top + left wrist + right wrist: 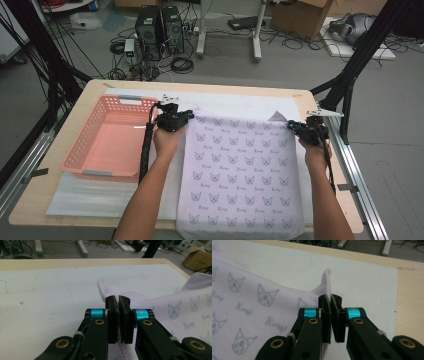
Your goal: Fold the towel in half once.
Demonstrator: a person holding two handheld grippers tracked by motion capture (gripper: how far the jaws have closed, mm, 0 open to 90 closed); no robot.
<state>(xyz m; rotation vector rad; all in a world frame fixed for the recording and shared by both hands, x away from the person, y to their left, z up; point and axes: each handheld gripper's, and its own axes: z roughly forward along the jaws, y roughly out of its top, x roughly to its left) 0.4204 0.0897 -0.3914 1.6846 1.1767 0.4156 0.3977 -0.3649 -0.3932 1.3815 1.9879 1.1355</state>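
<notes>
A pale lilac cloth printed with small cat faces lies on the table, its near edge hanging over the front. My left gripper is shut on the cloth's far left corner, which sticks up past the closed jaws. My right gripper is shut on the far right corner, whose stitched edge rises between its jaws. Both far corners are lifted a little off the table, the cloth stretched between them.
A pink plastic basket stands empty at the left. A white sheet covers the wooden table under the cloth. Black frame posts flank the table. Computers and cables sit on the floor beyond.
</notes>
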